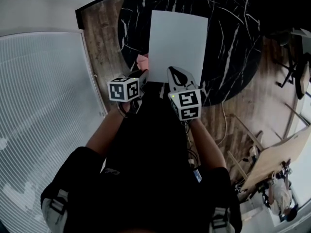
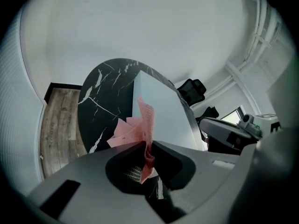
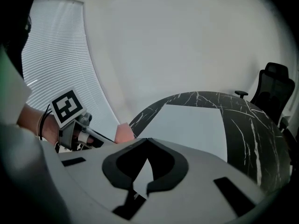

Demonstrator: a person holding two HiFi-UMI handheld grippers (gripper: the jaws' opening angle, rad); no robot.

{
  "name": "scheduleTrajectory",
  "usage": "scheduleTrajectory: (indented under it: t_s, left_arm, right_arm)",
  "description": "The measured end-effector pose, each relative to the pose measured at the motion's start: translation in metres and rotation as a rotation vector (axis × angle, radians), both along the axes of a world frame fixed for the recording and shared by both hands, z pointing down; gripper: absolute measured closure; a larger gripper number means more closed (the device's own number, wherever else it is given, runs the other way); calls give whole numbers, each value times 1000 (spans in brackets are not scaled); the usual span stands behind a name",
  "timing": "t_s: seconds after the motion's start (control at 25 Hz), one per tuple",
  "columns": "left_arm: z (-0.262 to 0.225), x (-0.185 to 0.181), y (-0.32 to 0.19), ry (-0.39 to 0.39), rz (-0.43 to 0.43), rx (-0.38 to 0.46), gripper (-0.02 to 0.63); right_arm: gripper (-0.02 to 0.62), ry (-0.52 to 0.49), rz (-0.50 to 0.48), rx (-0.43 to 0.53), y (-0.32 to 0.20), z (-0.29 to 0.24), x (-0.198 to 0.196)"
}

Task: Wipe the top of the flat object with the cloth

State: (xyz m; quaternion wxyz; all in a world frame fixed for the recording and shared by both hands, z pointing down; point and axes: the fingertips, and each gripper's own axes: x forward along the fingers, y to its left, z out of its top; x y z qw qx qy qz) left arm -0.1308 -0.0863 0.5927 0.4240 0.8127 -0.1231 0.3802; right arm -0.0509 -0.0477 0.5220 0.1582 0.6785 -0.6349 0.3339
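**Left gripper (image 2: 148, 146).** The fingers are closed on the thin pink perforated cloth (image 2: 140, 127). The clamped portion is pinched between the tips. A crumpled strip hangs into the dark cavity behind them, and the free folds fan out above and to the left of the tips. In the head view the cloth lies at frame centre. It is just beside the near left corner of the white flat rectangular board (image 1: 177, 42), over the round black marble table with white veins (image 1: 228, 42).

**Right gripper (image 3: 147, 139).** The fingers are together, with the tips meeting in a closed point. Nothing stands between them. A white sliver of the board shows through the opening behind the tips. In the head view this gripper sits at the board's near edge, right of centre. Whether its tips touch the board cannot be determined.

**Board position.** The board lies flat on the table, in the upper centre of the head view, with its long sides running away from the person.

**Obstructions.**
- The person's dark torso and both forearms fill the lower centre of the head view.
- The two marker cubes cover the gripper bodies there, so the left tips are hard to make out in that view.
- The board's near edge is partly covered by both grippers.
- In the right gripper view, only a small pink corner of the cloth shows at centre left.
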Motion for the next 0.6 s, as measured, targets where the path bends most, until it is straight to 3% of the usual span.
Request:
scheduleTrajectory:
  t_s: [0.6]
  left_arm:
    - [1, 23, -21, -16, 62, 2, 581]
  right_arm:
    - [601, -7, 52, -16, -12, 1, 21]
